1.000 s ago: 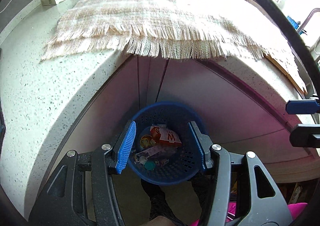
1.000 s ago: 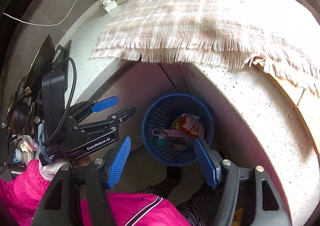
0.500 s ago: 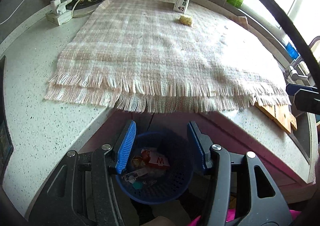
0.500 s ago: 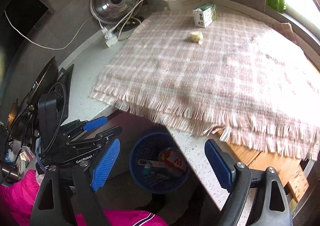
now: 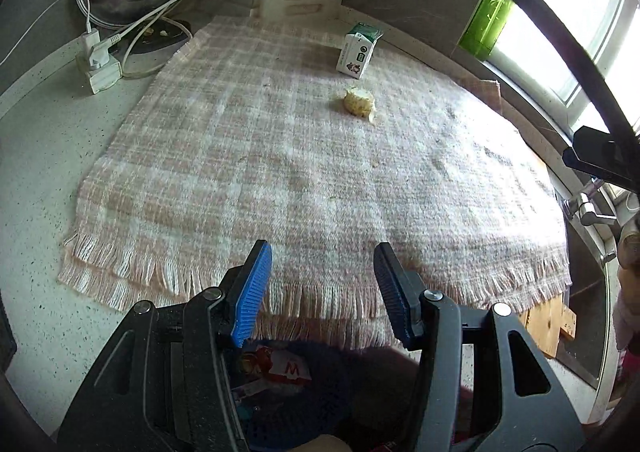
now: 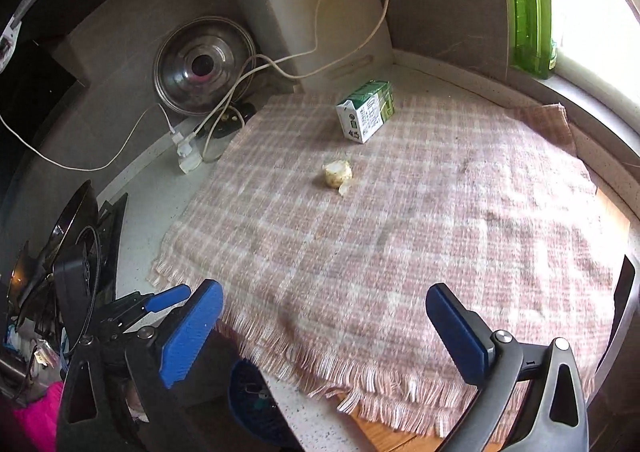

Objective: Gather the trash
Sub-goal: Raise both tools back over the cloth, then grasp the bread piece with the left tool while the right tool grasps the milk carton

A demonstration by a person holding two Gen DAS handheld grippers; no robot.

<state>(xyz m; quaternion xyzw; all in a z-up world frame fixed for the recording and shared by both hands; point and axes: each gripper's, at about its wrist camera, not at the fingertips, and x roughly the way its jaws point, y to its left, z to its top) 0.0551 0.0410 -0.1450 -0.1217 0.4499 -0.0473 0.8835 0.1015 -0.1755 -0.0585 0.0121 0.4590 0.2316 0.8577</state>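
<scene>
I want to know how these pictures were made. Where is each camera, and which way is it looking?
Left wrist view: sits on the left gripper, looking down over the plaid cloth; its empty, parted fingers show, with the blue basket below.
Right wrist view: sits on the right gripper, facing the same cloth; its opening, empty jaws, the left gripper and a pink sleeve show.
Both share the cloth, milk carton, food scrap and pot lid.

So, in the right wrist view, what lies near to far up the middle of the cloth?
Fringed pink plaid cloth edge → pale yellowish food scrap → small green-and-white carton → white cutting board against the wall.
</scene>
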